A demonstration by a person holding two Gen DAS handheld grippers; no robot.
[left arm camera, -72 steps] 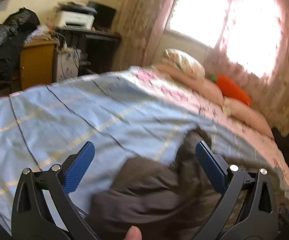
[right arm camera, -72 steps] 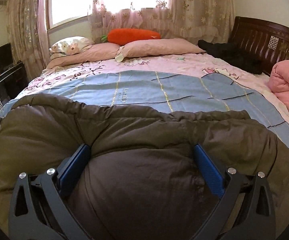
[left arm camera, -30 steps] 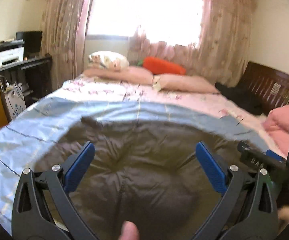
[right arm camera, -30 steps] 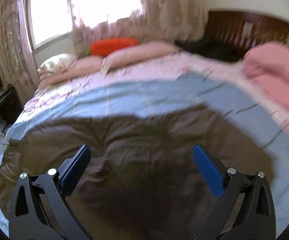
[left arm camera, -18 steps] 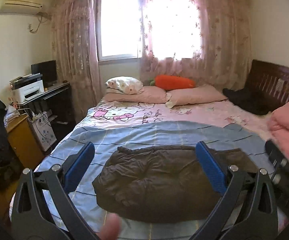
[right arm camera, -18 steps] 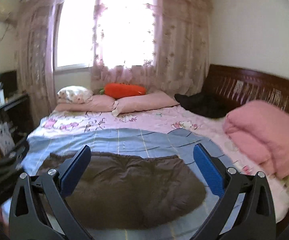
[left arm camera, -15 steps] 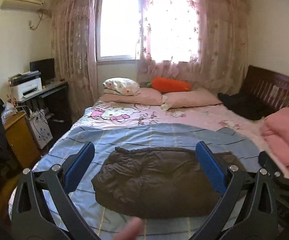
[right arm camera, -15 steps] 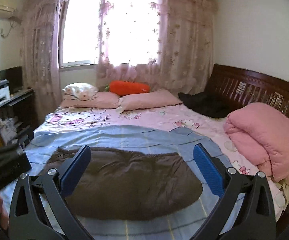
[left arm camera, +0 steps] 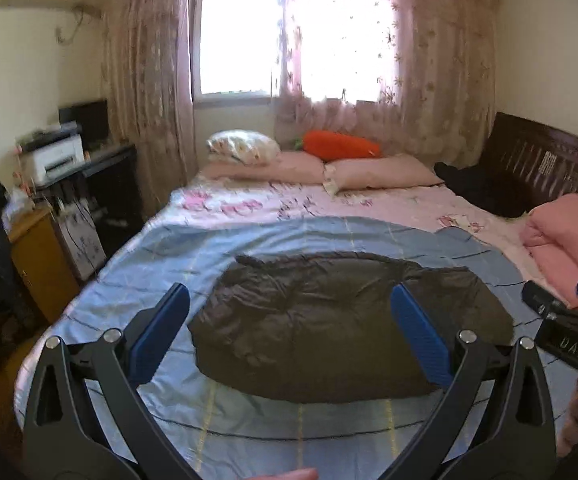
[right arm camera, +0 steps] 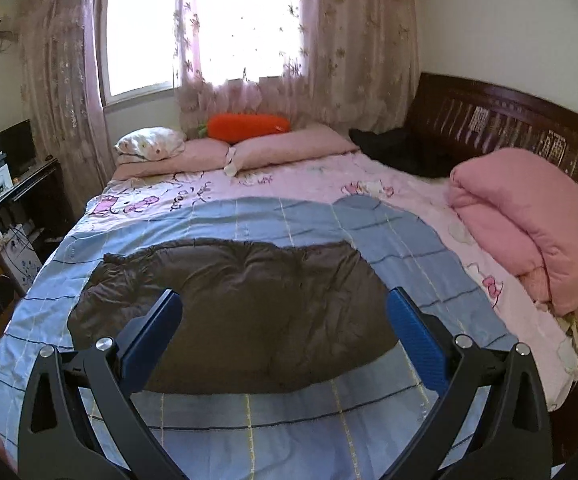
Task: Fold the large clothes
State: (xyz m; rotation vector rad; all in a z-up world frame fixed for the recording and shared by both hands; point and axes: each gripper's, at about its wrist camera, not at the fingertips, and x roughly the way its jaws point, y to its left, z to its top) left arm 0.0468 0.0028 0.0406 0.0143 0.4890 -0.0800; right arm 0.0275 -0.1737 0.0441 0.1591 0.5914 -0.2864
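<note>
Both my left gripper (left arm camera: 289, 336) and right gripper (right arm camera: 285, 340) hang spread wide, empty. Ahead of them the brown padded jacket (right arm camera: 233, 312) lies folded on the bed's blue sheet (right arm camera: 309, 224). It looks puffy, light and slippery; I'd pinch a folded edge.

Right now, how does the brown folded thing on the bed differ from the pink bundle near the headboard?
The brown garment lies low and flat on the blue checked sheet; the pink quilt is stacked thick and high at the bed's right edge. The garment is dark and wrinkled, the quilt pale and smooth. Both are padded, folded and untouched, with both grippers open above the bed.
</note>
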